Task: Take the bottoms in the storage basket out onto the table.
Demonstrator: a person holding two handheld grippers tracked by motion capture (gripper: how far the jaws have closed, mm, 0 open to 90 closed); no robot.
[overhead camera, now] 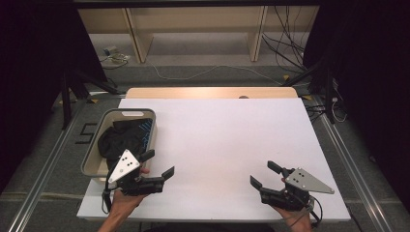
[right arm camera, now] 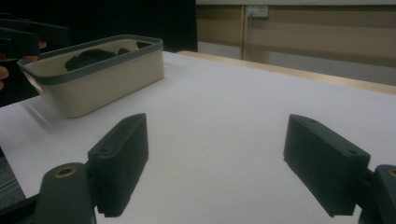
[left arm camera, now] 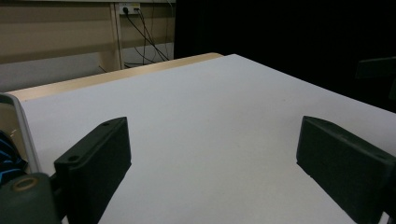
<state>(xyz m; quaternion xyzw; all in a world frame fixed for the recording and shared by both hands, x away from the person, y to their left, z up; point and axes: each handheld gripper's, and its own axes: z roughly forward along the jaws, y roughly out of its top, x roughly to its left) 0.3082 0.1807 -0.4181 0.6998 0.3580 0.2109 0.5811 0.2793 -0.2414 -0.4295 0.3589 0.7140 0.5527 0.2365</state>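
Note:
A beige basket (overhead camera: 92, 153) with a grey rim stands at the table's left edge, holding dark clothing (overhead camera: 121, 137) with a patch of blue. My left gripper (overhead camera: 157, 164) hovers just right of the basket's near end, open with nothing between its jaws. Near the front right of the white table (overhead camera: 227, 140) my right gripper (overhead camera: 263, 175) is open and empty too. In the right gripper view the basket (right arm camera: 107, 84) sits at the upper left, with dark cloth (right arm camera: 88, 57) inside. The left gripper view has the basket's rim (left arm camera: 23, 130) at its left edge.
A wooden strip (overhead camera: 208, 92) runs along the table's far edge. Beyond it are a wooden shelf frame (overhead camera: 140, 38) and loose cables (overhead camera: 285, 43) on the floor. Metal rails (overhead camera: 43, 159) flank the table on both sides.

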